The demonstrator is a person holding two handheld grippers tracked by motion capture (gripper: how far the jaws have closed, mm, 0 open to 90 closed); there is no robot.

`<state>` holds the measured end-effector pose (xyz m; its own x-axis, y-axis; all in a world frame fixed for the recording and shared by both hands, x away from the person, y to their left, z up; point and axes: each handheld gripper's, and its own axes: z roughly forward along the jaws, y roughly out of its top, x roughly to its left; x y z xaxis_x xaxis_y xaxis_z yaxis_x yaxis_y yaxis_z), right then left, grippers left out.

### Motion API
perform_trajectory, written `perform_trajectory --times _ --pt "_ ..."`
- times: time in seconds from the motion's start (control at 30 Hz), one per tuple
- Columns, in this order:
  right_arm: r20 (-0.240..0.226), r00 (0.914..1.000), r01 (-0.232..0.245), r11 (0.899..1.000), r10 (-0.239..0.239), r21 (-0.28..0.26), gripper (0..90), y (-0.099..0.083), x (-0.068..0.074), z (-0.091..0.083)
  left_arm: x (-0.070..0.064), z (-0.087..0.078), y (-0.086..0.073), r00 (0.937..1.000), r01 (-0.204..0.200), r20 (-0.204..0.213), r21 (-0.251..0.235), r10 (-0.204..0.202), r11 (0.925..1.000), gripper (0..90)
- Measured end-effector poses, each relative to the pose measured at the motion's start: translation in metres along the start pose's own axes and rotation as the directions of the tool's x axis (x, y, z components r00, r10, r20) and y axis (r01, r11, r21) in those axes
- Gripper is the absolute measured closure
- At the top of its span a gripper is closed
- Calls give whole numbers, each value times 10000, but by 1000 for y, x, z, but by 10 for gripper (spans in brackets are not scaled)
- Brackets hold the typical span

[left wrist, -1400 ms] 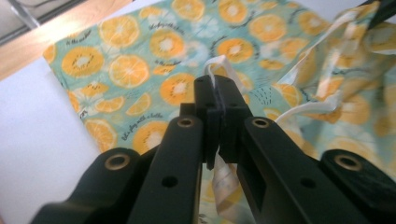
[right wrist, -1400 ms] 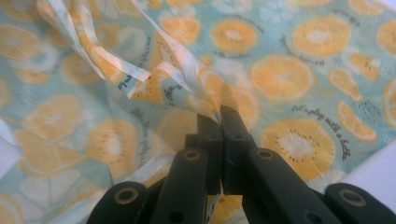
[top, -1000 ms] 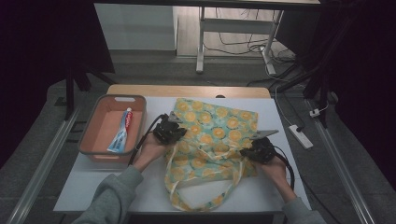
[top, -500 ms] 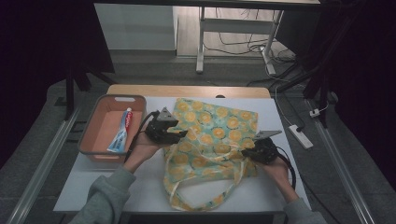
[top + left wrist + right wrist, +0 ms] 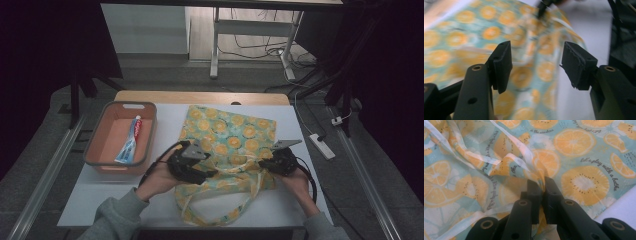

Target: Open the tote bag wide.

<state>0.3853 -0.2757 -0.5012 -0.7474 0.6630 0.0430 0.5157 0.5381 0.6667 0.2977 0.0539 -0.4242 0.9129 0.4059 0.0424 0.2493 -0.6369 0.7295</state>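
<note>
- An orange-slice print tote bag lies flat on the white table, right of centre, its mouth and long handles toward the person.
- The right gripper sits at the bag's near right edge; in the right gripper view its jaws are pressed together on a pinched fold of the bag's fabric, with the pale trim of the opening running off to the upper left.
- The left gripper is at the bag's near left edge, by the mouth; in the left gripper view its jaws stand wide apart with nothing between them, the printed cloth blurred just beyond.
- The person's left hand and right hand hold the tools from the near side of the table.
- A salmon-coloured tray stands on the table's left side, well apart from the bag, with a toothpaste tube lying lengthwise inside it.
</note>
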Motion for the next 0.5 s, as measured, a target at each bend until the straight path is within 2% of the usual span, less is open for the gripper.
perform_trajectory --times 0.13,0.2,0.23,0.3,0.4,0.47,0.5 --pt "-1 10000 7 10000 -7 36 837 -1 0 1 -11 31 1 9989 -323 358 834 294 9960 401" --pt "-8 10000 10 10000 -10 35 837 -1 -1 1 -14 52 -1 9973 -469 629 1418 383 9888 403" --pt "-8 10000 10 10000 -10 35 837 -1 -1 1 -14 52 -1 9973 -469 629 1418 383 9888 407" --pt "-14 10000 0 10000 0 35 837 -1 -1 1 -15 63 -2 9964 -525 738 1679 406 9844 415" --pt "-21 10000 -1 10000 1 4 837 -1 -1 1 -17 80 -6 9953 -538 904 2060 358 9771 466" --pt "-29 10000 -9 10000 9 -26 838 0 -1 0 -19 91 -9 9947 -667 924 2382 458 9689 525" --pt "-20 10000 -6 10000 6 -50 837 0 -1 0 -20 93 -10 9947 -706 896 2436 500 9673 568"
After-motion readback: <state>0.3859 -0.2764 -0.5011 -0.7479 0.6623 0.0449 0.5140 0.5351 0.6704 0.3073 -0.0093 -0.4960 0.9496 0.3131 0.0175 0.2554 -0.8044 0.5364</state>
